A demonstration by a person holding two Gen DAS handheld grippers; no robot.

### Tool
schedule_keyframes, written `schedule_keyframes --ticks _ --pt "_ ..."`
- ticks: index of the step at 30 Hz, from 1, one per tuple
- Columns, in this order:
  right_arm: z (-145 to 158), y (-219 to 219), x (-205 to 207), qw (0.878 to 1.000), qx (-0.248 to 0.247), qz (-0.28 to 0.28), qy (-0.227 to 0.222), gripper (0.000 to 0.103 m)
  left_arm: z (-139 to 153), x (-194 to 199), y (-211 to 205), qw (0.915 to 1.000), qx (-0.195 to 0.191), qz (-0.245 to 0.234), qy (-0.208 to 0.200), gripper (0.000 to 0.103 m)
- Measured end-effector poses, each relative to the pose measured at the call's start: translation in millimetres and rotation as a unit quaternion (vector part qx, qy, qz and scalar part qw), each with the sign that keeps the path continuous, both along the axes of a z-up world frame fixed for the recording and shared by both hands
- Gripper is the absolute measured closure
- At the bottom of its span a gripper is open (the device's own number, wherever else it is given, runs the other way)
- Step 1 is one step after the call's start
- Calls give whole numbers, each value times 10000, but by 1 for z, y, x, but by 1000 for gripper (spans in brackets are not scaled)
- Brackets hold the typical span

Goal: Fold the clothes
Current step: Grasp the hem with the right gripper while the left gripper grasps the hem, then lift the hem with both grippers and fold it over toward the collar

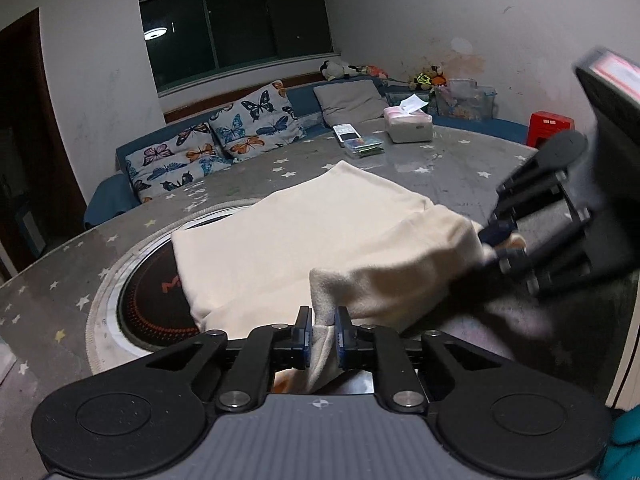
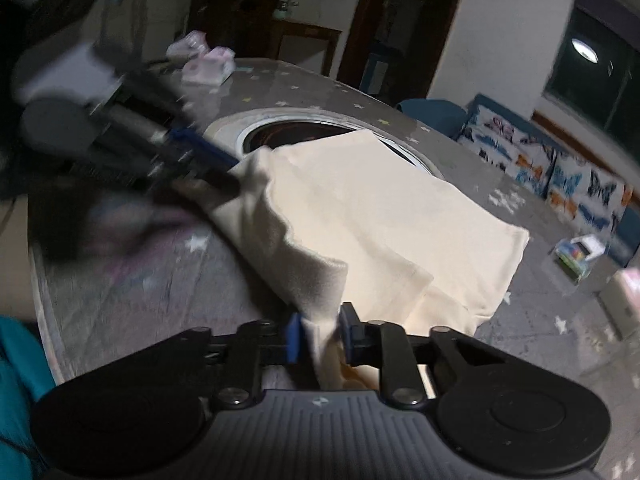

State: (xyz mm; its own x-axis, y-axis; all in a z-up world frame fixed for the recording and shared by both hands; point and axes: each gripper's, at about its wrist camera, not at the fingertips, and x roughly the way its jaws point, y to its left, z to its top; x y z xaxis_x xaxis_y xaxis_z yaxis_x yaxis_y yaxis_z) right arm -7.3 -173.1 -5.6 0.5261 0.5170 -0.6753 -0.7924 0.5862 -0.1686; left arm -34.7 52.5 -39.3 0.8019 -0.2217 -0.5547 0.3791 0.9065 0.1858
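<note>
A cream garment [image 1: 304,232] lies partly folded on the grey star-patterned table [image 1: 440,160], over a round inset cooktop [image 1: 148,300]. My left gripper [image 1: 323,326] is shut on the garment's near edge, which is lifted off the table. My right gripper [image 1: 496,244] comes in from the right, shut on the same lifted edge further along. In the right wrist view the right gripper [image 2: 320,334] pinches a fold of the garment [image 2: 380,208], and the left gripper [image 2: 224,168] shows blurred at the far corner of that edge.
A tissue box [image 1: 408,122], a small clear box [image 1: 364,148] and a flat device [image 1: 346,133] sit at the table's far side. A butterfly-cushioned bench [image 1: 224,136] runs behind. Small pink boxes [image 2: 208,66] sit on the table's other end.
</note>
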Motion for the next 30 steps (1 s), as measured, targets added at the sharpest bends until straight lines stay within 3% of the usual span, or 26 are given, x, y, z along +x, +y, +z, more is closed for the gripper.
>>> schedule_keyframes --ticks 6,13,15,16,18,30 --pt "13 -5 11 9996 230 -139 67 90 -11 -17 5 9990 437 49 -96 71" --pt "15 -1 12 9995 266 -178 60 92 -24 -24 3 9940 1033 -66 -361 71" --pt "15 -1 11 9992 311 -224 67 93 -28 -24 2 9921 1176 -166 -413 79" --pt "15 -2 9 9991 342 -238 57 94 -29 -24 2 9917 1195 -206 -418 88" --pt "16 -4 6 9989 403 -256 34 94 -28 -26 2 9922 1158 -248 -396 94" --pt "56 -24 -40 9974 641 -45 -340 95 19 -68 6 9966 583 -274 -508 97"
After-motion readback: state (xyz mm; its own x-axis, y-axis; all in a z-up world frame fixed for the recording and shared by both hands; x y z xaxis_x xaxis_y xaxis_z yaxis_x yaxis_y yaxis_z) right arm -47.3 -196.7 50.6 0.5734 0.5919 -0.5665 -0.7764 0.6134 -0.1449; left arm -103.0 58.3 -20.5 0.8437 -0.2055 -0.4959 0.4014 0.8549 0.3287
